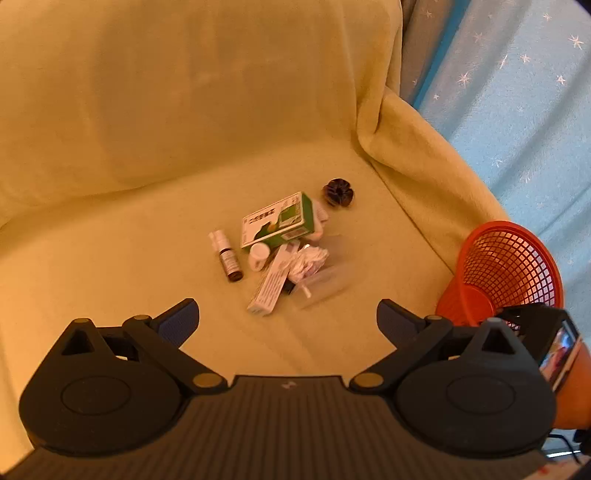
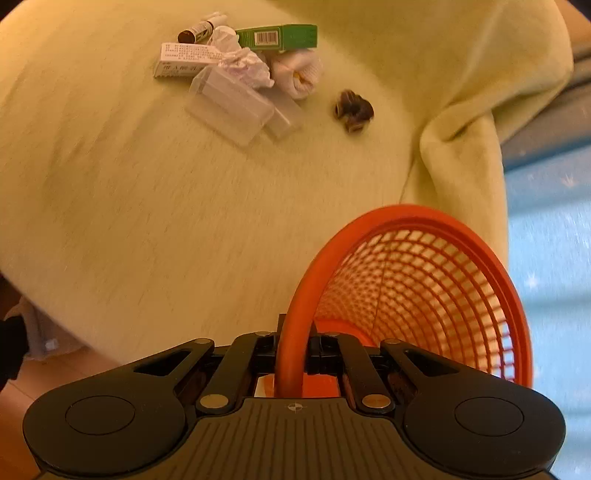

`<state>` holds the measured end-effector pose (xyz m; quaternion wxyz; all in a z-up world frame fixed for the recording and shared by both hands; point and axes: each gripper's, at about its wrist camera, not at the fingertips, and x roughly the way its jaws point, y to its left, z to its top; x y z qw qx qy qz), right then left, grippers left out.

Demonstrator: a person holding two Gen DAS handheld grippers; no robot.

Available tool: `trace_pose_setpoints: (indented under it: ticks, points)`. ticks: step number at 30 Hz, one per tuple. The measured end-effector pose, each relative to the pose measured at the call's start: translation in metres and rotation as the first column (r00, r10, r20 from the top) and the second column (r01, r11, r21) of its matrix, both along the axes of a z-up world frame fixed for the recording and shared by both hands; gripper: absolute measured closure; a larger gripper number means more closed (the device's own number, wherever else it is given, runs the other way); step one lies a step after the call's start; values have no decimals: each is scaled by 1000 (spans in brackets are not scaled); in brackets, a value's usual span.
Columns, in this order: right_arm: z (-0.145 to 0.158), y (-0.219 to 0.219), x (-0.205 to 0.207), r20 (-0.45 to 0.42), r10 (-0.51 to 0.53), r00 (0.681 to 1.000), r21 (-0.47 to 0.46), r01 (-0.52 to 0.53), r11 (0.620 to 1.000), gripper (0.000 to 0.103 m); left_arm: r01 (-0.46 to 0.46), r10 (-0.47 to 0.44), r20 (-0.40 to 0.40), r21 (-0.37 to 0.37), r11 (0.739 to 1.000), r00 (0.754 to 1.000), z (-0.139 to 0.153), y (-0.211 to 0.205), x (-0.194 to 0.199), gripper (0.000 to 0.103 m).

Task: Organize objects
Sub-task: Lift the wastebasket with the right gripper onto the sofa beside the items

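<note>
Right claw (image 2: 294, 350) clamped on orange basket (image 2: 424, 280) rim, tilted | left claw (image 1: 288, 317) wide, hovering above blanket (image 1: 147, 147)

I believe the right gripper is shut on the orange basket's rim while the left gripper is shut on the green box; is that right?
Not quite. The left gripper is open and holds nothing, as the left wrist view shows; the green box lies in the pile ahead of it. The right gripper is indeed shut on the orange basket rim.

Barcode on green box (image 2: 277, 36); print on white carton (image 2: 184, 61) illegible
</note>
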<state>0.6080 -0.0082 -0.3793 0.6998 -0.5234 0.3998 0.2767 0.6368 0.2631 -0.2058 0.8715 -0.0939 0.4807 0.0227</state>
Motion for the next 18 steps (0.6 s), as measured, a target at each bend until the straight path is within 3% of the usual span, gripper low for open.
trace_pose_setpoints:
  ticks: [8,12,18]
  points:
    - [-14,30,31,76,-14,997,48,10,999,101,134,-134,-35,-15,991,990,-30,12,52,3]
    - [-24,38,36,127,-48,991,40,43,998,101,219,-219,-24,1,976,976,-38,16,71,3]
    - [-37,46,28,149,-40,988,1,40,999,101,267,-267,-14,3,964,963,-48,28,87,3]
